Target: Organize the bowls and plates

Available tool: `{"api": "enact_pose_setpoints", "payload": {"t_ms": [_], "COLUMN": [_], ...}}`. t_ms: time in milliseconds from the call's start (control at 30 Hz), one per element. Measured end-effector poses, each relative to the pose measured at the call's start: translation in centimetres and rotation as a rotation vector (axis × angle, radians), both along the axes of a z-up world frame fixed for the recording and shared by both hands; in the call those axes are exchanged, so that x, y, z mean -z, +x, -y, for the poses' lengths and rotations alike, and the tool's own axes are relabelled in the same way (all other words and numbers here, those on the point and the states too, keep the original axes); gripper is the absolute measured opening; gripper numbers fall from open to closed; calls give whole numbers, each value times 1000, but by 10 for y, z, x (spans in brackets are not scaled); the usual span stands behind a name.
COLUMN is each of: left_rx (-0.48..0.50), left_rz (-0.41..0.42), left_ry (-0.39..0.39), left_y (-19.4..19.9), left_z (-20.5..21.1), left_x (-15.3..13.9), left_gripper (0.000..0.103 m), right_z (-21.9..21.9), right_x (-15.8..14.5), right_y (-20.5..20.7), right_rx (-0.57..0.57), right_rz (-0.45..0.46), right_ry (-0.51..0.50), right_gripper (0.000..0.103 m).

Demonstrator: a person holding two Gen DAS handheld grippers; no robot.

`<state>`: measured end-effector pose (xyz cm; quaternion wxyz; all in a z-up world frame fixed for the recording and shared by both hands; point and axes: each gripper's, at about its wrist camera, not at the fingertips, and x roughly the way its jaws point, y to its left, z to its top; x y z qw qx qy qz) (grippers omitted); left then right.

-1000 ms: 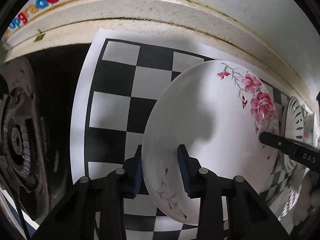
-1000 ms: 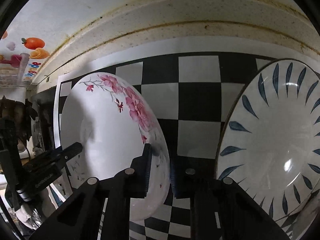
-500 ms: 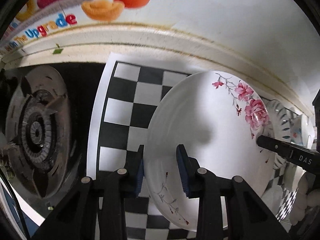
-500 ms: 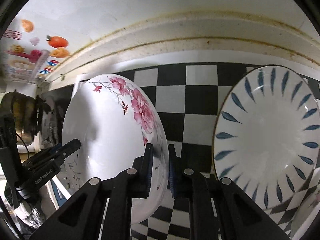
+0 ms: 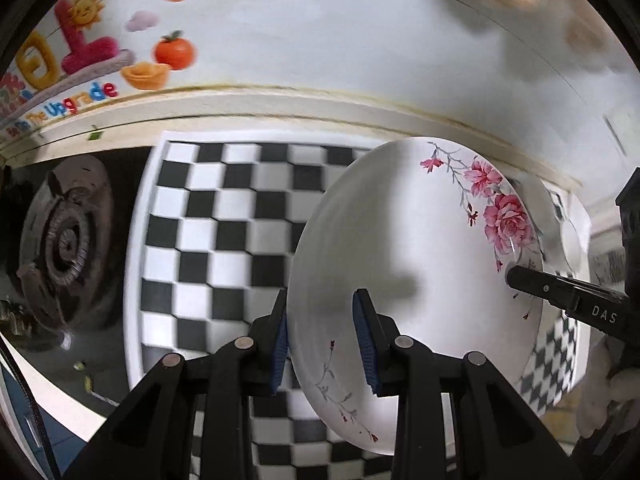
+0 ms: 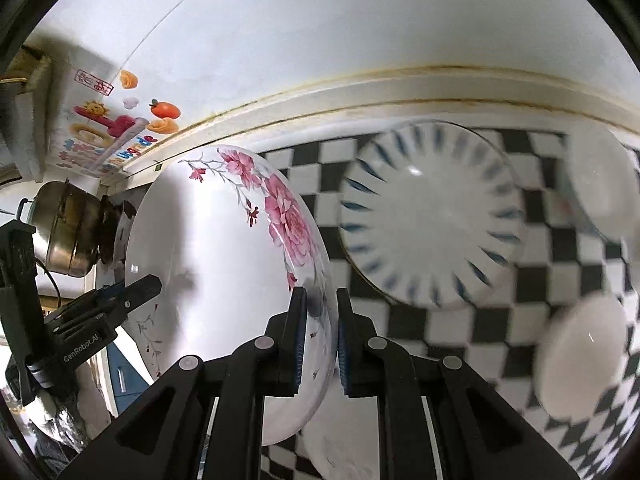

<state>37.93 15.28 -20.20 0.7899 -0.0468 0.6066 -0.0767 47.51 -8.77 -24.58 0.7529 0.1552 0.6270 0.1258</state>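
Observation:
A white bowl with pink flowers [image 5: 416,264] [image 6: 224,264] hangs in the air above the checkered mat [image 5: 224,240], held from both sides. My left gripper [image 5: 322,340] is shut on its near left rim. My right gripper [image 6: 322,336] is shut on the opposite rim, and its black finger shows at the bowl's right edge in the left wrist view. A blue-leaf plate [image 6: 432,216] lies on the mat to the right, with two white bowls [image 6: 580,356] [image 6: 600,184] further right.
A gas burner [image 5: 64,240] sits left of the mat. A brass kettle [image 6: 68,232] stands at the far left in the right wrist view. A white wall with colourful stickers [image 5: 80,68] rises behind the counter's back ledge [image 5: 280,104].
Both grippers have lifted the flowered bowl well up from the mat. More of the mat, the wall and the other dishes has come into view below.

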Motion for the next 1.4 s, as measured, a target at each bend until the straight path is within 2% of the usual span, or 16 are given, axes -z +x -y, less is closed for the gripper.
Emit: {"api": "enact_pose_setpoints", "payload": {"t_ms": [133,267,500,767,1033,1300,1400], "left_rx": [48,89,157,203,233,283,281], "left_rz": [-34,-91,-164,-246,-251,-232,-245], "left_ry": [-14,-13,58,173,269,331,312], "left_y": [-21,-42,-66,-79,-78,-76,-75], "left_z": [39,75,112,125,136,158,160], "left_x": [9,31,66,101,109,113,114], "left_gripper": [28,28,28,28,28,28,28], "right_z": [42,85,128,132,122,122,118], "right_x": [-2,13,49,81,94,99,99], "right_y": [-40,-84,-132,-159,-162,-158,-157], "right_rx": [36,72,112,97,64,65,54], "right_rz": [-15,-52,-114,-162,-185,-210,-229], "right_ry": [-6,-28,-29,-31,-52,-78,-86], "right_gripper": [15,15,15,14,13,13,20]}}
